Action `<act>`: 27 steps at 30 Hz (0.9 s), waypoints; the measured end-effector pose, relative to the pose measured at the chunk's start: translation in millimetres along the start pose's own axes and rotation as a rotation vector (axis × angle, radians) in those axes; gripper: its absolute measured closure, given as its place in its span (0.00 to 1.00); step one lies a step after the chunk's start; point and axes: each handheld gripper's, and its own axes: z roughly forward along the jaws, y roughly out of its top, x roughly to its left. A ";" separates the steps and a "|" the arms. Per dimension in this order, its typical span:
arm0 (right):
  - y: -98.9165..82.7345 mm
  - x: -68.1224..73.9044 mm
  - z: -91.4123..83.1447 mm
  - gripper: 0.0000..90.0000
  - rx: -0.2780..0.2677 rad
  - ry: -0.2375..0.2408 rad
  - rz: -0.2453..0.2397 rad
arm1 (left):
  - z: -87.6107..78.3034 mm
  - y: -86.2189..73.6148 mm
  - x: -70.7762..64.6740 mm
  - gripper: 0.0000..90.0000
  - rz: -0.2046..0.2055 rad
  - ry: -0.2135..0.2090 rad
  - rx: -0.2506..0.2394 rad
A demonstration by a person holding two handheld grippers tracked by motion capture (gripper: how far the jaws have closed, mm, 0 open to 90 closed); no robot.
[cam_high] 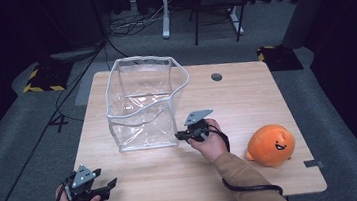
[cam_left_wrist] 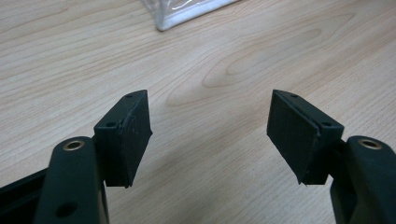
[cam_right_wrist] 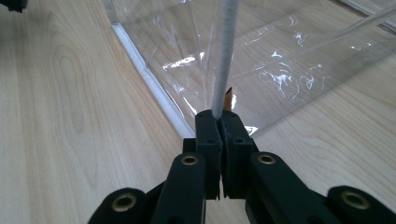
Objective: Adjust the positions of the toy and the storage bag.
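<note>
Right tongs [cam_right_wrist: 219,122] clamp the white-edged corner seam of clear plastic square bag [cam_high: 141,102] mid-worktop; left tongs [cam_left_wrist: 210,135] wide, empty. Likely next: load round orange plush toy [cam_high: 270,145], right of bag

From my feed I see a light wooden counter [cam_high: 246,93] on grey carpet [cam_high: 35,145], the room around it dark. Black cables [cam_high: 82,65] trail across the floor past its far left corner, where a yellow-and-black striped plate [cam_high: 43,77] lies. A white desk leg [cam_high: 164,11] and a dark chair [cam_high: 217,6] stand beyond the far edge.
</note>
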 end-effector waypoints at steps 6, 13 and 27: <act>-14.0 7.9 -16.9 0.98 0.004 0.000 0.016 | 3.4 4.4 -1.5 0.34 0.004 -0.007 -0.005; -36.8 20.8 -42.4 0.97 0.000 -0.008 0.031 | 8.6 8.9 -3.0 0.34 0.012 -0.019 0.000; -74.6 49.9 -84.7 0.97 -0.001 0.005 0.057 | 25.7 21.3 -16.8 0.34 0.090 -0.062 0.022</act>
